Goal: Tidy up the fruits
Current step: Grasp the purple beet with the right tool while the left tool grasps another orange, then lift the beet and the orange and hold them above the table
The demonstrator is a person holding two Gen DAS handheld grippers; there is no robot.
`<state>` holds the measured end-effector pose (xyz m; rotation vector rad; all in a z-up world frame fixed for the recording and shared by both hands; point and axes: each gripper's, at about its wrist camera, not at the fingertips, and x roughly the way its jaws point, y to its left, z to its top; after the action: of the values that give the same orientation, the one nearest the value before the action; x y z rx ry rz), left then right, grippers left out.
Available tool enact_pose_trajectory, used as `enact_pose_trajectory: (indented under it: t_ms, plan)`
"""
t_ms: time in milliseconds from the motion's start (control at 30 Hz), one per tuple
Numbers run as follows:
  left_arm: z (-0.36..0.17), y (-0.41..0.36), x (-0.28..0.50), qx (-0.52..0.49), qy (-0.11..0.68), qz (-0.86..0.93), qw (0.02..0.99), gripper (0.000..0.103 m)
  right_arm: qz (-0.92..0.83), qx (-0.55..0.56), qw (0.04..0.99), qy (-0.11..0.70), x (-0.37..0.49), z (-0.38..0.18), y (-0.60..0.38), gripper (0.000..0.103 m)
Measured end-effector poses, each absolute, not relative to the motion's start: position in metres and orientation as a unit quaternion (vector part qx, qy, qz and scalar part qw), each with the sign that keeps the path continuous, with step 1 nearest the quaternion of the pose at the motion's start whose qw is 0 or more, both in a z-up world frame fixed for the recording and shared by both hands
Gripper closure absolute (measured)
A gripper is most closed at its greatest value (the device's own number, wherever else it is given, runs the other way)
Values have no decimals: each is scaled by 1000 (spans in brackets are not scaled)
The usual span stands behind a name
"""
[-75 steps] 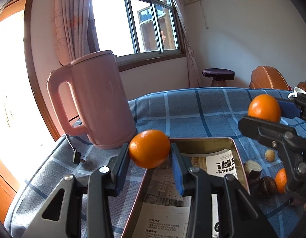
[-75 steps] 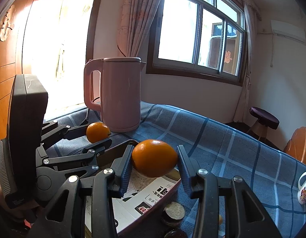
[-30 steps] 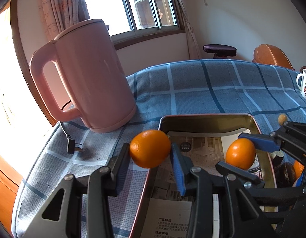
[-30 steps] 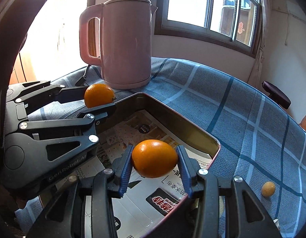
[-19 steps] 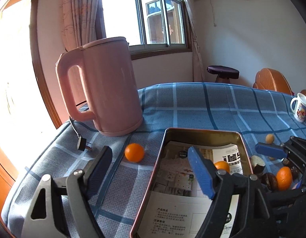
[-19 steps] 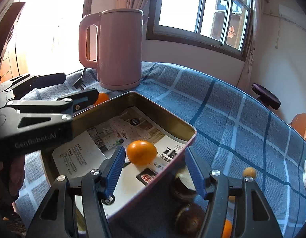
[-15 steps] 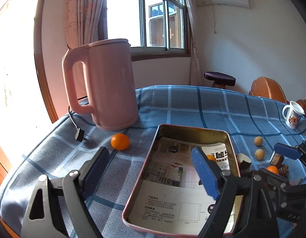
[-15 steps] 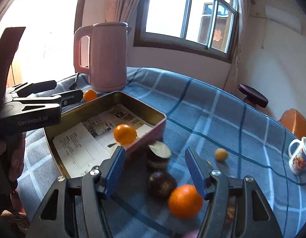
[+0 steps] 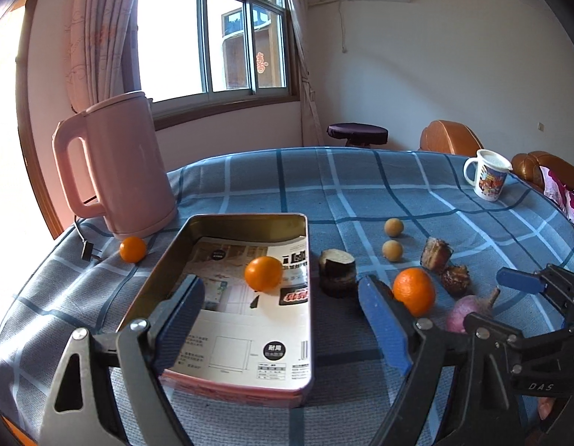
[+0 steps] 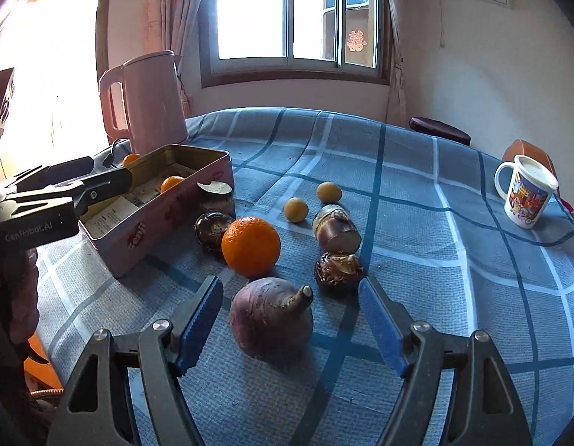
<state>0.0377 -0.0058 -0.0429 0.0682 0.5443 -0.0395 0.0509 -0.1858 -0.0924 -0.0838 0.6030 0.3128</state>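
Observation:
One orange (image 9: 263,273) lies on the paper inside the tin box (image 9: 246,219). A smaller orange (image 9: 132,249) rests on the cloth beside the kettle. A large orange (image 10: 250,245) sits right of the tin box (image 10: 168,219). My left gripper (image 9: 279,286) hangs open and empty over the box's near end. My right gripper (image 10: 290,290) is opening, with a purple beet (image 10: 270,319) lying between its jaws, and the pads stand clear of it. The left gripper (image 10: 101,173) shows at the left edge of the right wrist view.
A pink kettle (image 9: 119,163) with its cord stands behind the box. Two small yellow fruits (image 10: 296,209), several brown root pieces (image 10: 337,228) and a cut piece (image 10: 216,195) lie on the blue checked cloth. A mug (image 10: 526,193) stands at the far right.
Both grippers opened and let go of their oranges: the left one's ended up on the cloth by the kettle, the right one's in the box. Both pulled back, and the right swung over the beet.

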Motion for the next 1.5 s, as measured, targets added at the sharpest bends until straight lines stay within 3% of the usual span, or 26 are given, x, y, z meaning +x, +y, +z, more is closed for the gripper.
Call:
enact_pose_trajectory:
  t_ms: [200, 300, 567, 733, 800, 1267, 1400, 1500]
  plan:
    - [-52, -31, 42, 55, 279, -39, 958, 15, 174, -18, 923, 342, 67, -108, -186, 27]
    - [-55, -38, 46, 61, 284, -42, 956, 15, 190, -3, 921, 341, 67, -108, -189, 50]
    - [-61, -61, 56, 74, 296, -69, 950, 17, 133, 18, 948, 290, 56, -92, -214, 51]
    - [-70, -82, 75, 80, 323, -100, 938, 39, 74, 22, 957, 279, 58, -85, -237, 51]
    - [-73, -89, 80, 77, 332, -113, 933, 42, 69, 26, 956, 285, 59, -88, -241, 51]
    - [-85, -128, 92, 99, 359, -157, 915, 43, 82, 54, 949, 300, 62, -96, -251, 50]
    - [-88, -132, 93, 101, 367, -173, 908, 59, 82, 55, 948, 301, 62, -97, -251, 50]
    - [-87, -133, 92, 104, 364, -171, 910, 61, 82, 60, 949, 300, 62, -97, -253, 50]
